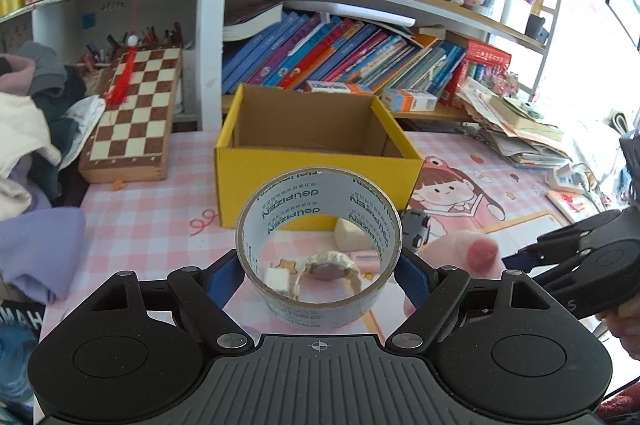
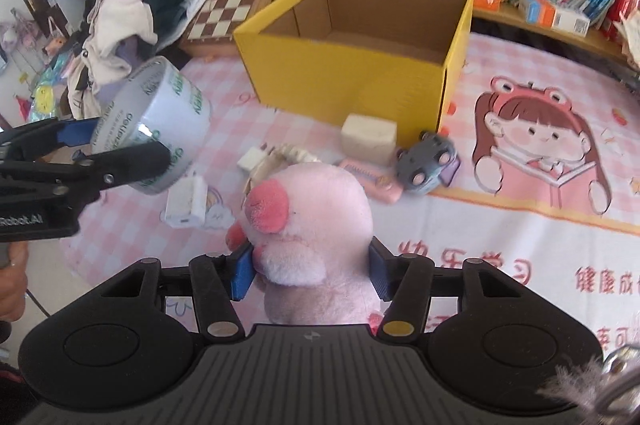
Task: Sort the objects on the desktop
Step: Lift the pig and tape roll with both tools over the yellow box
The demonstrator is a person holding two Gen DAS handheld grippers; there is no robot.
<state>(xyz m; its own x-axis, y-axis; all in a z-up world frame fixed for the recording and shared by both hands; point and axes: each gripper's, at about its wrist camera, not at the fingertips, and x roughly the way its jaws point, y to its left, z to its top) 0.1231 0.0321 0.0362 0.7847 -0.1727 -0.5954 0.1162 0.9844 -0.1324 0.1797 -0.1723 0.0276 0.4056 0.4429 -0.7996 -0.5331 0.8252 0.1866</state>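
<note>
At the left of the right wrist view the left gripper (image 2: 132, 145) is clamping a roll of tape (image 2: 154, 123) across its outer wall and holding it up off the desk (image 2: 520, 257); in its own view the roll is sitting low in the centre, with the yellow box (image 1: 316, 181) just above it in the frame. To my eye the tape is heading for that box, so it is worth lifting the roll higher than the near rim and bringing it over the open top before letting go, since the roll would bounce off the cardboard edge otherwise. A chessboard (image 1: 134, 117) is leaning at the left of the box, apart from it. Moving right, small things are lying in front of the box: a white charger (image 2: 186, 203), a wristwatch (image 1: 326, 269), a pale block (image 2: 368, 139), a pink flat piece (image 2: 372, 181) and a grey toy car (image 2: 428, 161). At bottom centre the right gripper (image 2: 312, 265) is squeezing a pink plush toy (image 2: 312, 217), close beside the tape's path.
</note>
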